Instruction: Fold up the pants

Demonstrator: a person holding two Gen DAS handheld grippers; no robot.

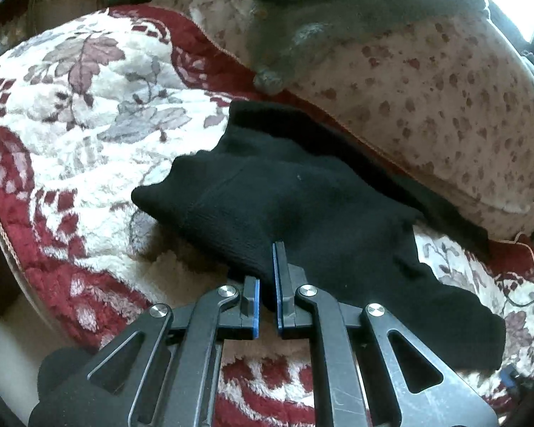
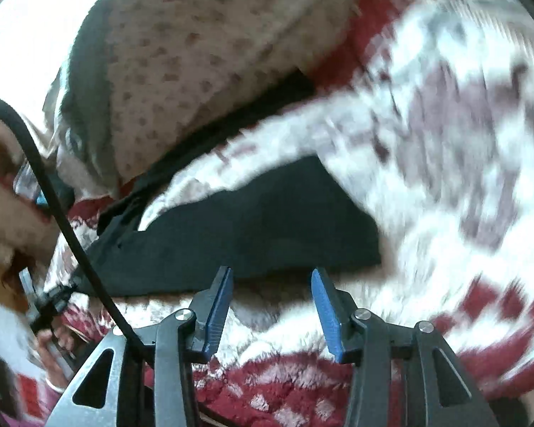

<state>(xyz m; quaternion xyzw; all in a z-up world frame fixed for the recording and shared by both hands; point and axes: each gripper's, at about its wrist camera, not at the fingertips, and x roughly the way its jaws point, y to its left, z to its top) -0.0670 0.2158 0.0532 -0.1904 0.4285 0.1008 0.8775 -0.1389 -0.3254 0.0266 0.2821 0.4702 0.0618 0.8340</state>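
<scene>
black pants (image 1: 302, 195) lie bunched on a fluffy red and white floral blanket (image 1: 89, 114), looks like a bed or sofa, cant tell which. left gripper (image 1: 267, 284) fingers are closed tight on a fold of the pants, cloth pinched between the blue pads (image 1: 276, 277), near edge of the fabric drawn up toward the camera. judging by that the left is holding one edge so the fabric can be dragged or laid over for a fold. right gripper (image 2: 270, 302) fingers stand partly apart with nothing between them, pads clear of the cloth, hovering just short of the near edge of the pants (image 2: 249, 227) in the right wrist view. probably lining up to grab that edge, which lies flat on the blanket (image 2: 445, 142). right view is heavily blurred so exact gap to the cloth is hard to call

around: spotted beige cushion or pillow (image 1: 427, 106) just behind the pants, a strip of black cloth runs along its base, may be part of the pants tucked against it, not sure. grey fuzzy garment (image 1: 302, 17) draped over the cushion top. black cable (image 2: 53, 195) crosses the left of the right wrist view near the fingers, could snag. cushion crowds the far side, so little room to spread the pants flat there
</scene>
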